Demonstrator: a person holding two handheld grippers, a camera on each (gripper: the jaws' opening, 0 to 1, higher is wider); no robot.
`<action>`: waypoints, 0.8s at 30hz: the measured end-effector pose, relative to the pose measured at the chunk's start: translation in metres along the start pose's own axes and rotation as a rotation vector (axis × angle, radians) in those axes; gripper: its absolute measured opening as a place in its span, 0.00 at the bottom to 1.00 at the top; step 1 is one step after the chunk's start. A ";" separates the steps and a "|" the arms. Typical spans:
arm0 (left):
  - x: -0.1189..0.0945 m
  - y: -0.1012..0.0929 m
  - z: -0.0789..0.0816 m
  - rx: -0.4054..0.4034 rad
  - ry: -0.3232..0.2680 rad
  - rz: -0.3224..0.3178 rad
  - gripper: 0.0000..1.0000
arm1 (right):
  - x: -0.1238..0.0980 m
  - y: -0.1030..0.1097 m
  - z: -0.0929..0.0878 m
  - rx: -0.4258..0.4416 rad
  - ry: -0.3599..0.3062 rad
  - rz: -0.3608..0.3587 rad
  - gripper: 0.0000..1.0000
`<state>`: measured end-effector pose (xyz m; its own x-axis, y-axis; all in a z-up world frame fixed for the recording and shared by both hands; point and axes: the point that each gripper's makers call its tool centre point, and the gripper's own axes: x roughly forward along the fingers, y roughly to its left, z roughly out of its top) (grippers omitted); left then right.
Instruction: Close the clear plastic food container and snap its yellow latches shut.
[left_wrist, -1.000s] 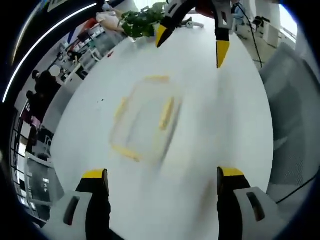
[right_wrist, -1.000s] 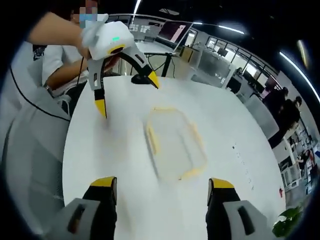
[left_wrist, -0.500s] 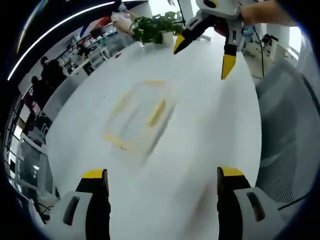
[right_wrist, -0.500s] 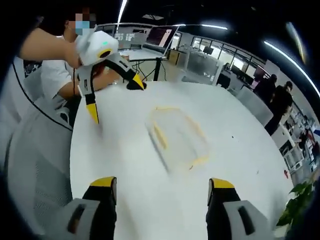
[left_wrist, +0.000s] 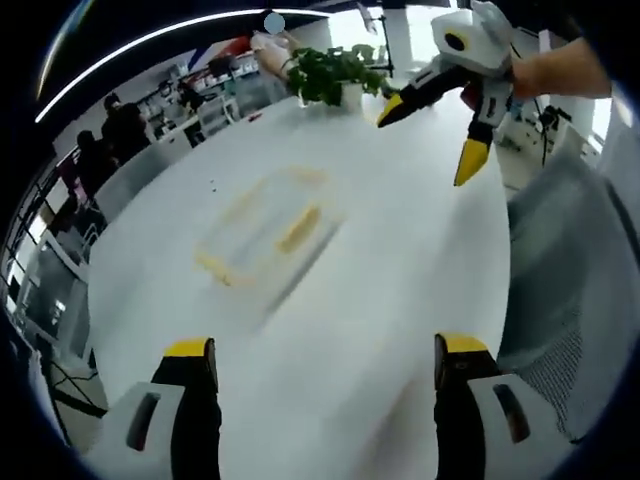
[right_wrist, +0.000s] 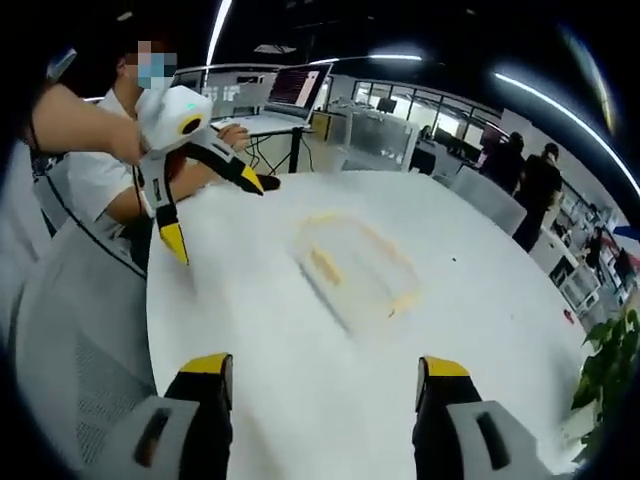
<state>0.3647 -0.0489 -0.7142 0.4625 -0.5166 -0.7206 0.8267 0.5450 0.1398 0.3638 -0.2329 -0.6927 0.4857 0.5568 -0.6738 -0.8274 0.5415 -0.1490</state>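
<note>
Left gripper (left_wrist: 318, 362): jaws spread wide, nothing between them, held above the white table (left_wrist: 400, 300). Right gripper (right_wrist: 322, 378): jaws likewise spread and bare, above the same table from the opposite side.

Clear food container (left_wrist: 262, 238) lies flat near the table's middle, well apart from both grippers; yellow latches (left_wrist: 298, 228) show along its edges, but blur hides whether they are snapped.

Beyond it, a potted plant (left_wrist: 330, 72) sits at the table's far edge. Office desks and standing people (right_wrist: 540, 185) farther back.
</note>
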 end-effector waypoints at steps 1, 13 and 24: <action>-0.001 -0.001 0.000 -0.006 -0.006 0.004 0.88 | -0.002 -0.001 -0.001 0.014 -0.010 -0.011 0.74; -0.013 -0.017 0.000 -0.090 -0.118 0.041 0.90 | -0.020 -0.001 -0.014 0.073 -0.071 -0.094 0.74; -0.026 -0.017 -0.006 -0.142 -0.181 0.130 0.92 | -0.032 0.015 -0.026 0.109 -0.138 -0.106 0.76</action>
<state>0.3366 -0.0408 -0.7015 0.6219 -0.5388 -0.5682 0.7094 0.6950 0.1174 0.3286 -0.2589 -0.6923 0.6090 0.5701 -0.5514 -0.7377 0.6625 -0.1299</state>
